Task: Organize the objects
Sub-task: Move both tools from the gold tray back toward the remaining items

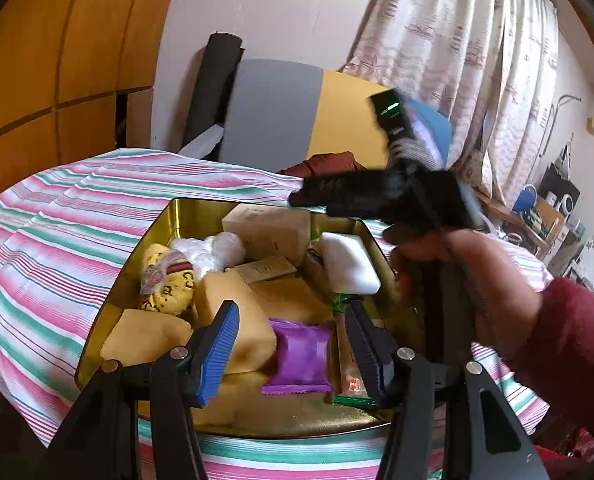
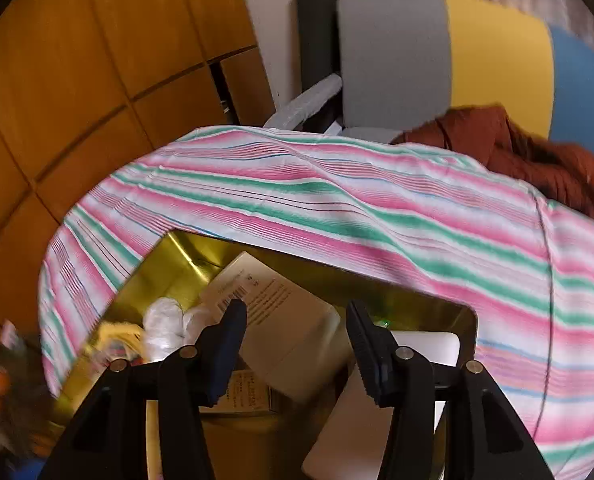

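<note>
A gold tin (image 1: 153, 232) lies open on a striped cloth. It holds a cardboard box (image 1: 269, 228), a white bar (image 1: 349, 264), yellow sponges (image 1: 225, 300), a purple packet (image 1: 301, 356), a yellow patterned sock (image 1: 169, 280) and a white plastic wad (image 1: 213, 252). My left gripper (image 1: 291, 344) hovers open over the purple packet, gripping nothing. In the right wrist view, my right gripper (image 2: 297, 344) stands open above the cardboard box (image 2: 293, 320), beside the white bar (image 2: 361, 432). A hand (image 1: 477, 272) in a red sleeve carries it, blurred, over the tin's far right corner.
The striped cloth (image 2: 337, 200) covers the surface around the tin (image 2: 169, 256). Behind it lean grey, yellow and blue cushions (image 1: 277, 112) and a rust-red garment (image 2: 517, 148). Wooden cabinet doors (image 1: 57, 60) stand at left, a curtain (image 1: 457, 40) and cluttered shelves (image 1: 557, 208) at right.
</note>
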### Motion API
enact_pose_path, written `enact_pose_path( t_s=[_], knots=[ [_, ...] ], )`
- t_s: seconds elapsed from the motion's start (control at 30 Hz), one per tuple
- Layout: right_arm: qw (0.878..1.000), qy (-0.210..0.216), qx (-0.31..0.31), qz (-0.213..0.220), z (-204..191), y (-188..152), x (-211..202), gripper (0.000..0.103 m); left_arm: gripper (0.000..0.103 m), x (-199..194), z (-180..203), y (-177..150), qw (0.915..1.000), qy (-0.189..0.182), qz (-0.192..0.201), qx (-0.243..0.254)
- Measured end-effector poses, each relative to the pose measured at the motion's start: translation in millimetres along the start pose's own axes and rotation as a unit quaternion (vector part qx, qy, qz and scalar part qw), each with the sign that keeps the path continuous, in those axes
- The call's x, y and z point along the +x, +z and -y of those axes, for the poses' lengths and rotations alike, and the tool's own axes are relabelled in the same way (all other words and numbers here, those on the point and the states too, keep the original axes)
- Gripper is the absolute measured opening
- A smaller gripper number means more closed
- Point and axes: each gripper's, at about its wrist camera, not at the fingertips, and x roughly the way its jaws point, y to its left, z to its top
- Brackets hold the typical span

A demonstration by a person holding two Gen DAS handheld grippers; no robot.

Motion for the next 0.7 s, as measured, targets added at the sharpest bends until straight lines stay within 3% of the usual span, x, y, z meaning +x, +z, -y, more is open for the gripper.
enact_pose_path(
  t_s=[0.3,0.47,0.7],
  knots=[
    [0.998,-0.036,0.032,0.04,27,-24,-58,0.053,0.056,7,9,-10,0.9997,-0.014,-0.019,-0.004],
    [0.996,-0.055,0.054,0.051,52,-47,-80,0.067,0.057,12,25,-16,0.9985,-0.041,-0.036,-0.007],
    [0.988,-0.114,0.09,0.049,118,-83,-107,0.07,0.057,23,73,-21,0.9953,-0.075,-0.059,0.018]
  ],
)
